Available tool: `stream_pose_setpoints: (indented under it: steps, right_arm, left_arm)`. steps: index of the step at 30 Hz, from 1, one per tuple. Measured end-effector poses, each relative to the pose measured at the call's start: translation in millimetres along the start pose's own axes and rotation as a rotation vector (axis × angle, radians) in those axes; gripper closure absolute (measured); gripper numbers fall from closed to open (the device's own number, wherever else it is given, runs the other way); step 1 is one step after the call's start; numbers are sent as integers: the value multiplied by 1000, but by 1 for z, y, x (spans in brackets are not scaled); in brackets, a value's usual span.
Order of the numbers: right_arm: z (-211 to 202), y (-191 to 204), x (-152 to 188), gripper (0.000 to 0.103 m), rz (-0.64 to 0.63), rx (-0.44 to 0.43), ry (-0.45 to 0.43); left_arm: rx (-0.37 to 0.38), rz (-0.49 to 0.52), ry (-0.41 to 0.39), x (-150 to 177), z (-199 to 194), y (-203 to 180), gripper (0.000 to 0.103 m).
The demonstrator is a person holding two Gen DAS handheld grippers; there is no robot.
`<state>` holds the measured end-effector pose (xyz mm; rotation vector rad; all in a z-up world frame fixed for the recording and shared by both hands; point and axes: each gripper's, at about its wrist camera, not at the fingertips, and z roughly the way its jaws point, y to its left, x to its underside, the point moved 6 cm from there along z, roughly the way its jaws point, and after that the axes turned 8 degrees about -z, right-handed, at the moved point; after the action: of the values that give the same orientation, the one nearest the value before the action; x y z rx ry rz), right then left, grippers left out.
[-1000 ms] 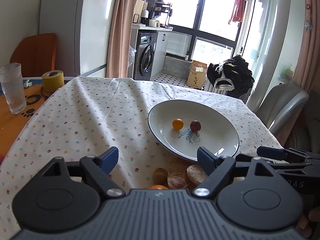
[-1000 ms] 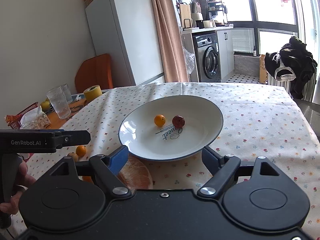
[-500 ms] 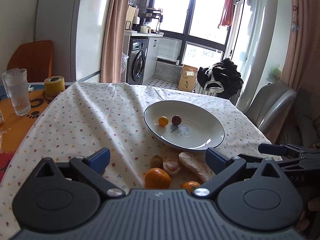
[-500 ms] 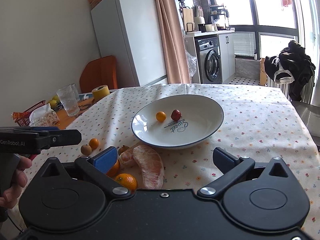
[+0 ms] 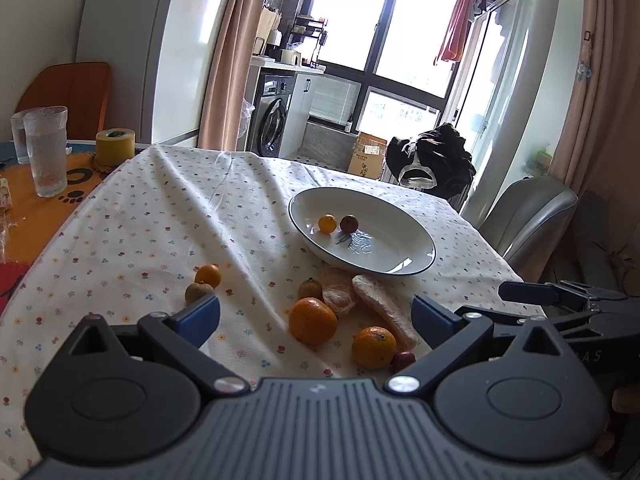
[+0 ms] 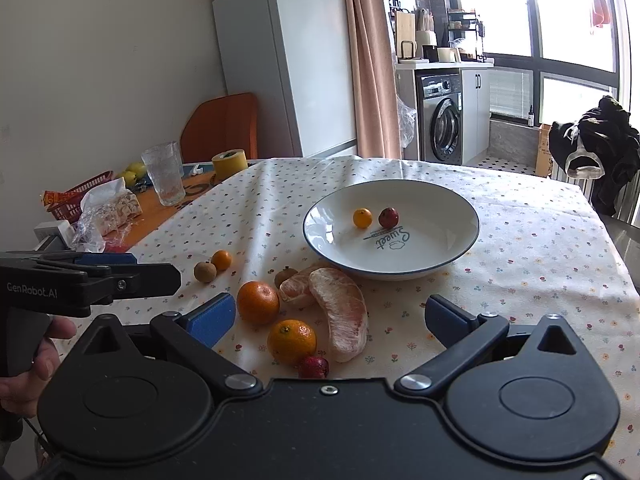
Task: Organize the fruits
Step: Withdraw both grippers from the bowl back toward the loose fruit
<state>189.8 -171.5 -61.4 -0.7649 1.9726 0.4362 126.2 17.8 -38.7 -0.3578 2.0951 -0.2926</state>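
On the flowered tablecloth (image 6: 520, 248), loose fruit lay just before the plate (image 6: 448, 200). The left gripper (image 5: 316, 314) and right gripper (image 6: 326, 316) both gaped wide, empty. The red fruit (image 6: 314, 367) was half hidden behind the right gripper's body.

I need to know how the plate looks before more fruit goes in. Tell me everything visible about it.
The plate is a wide, shallow white dish, apparently glazed ceramic, with a thin dark rim and "Sweet" printed inside. It sits upright on the floral tablecloth. Inside lie a small orange fruit and a small dark red fruit, close together. A peeled citrus segment lies against its near edge. Neither gripper touches it.
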Motion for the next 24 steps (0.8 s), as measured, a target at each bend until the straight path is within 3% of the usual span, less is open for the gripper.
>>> stream_pose_setpoints:
  steps: [24]
  right_arm:
    - [24,11,38,42,28,-1,138]
  left_arm:
    - [79,-31,36,26,12,10,4]
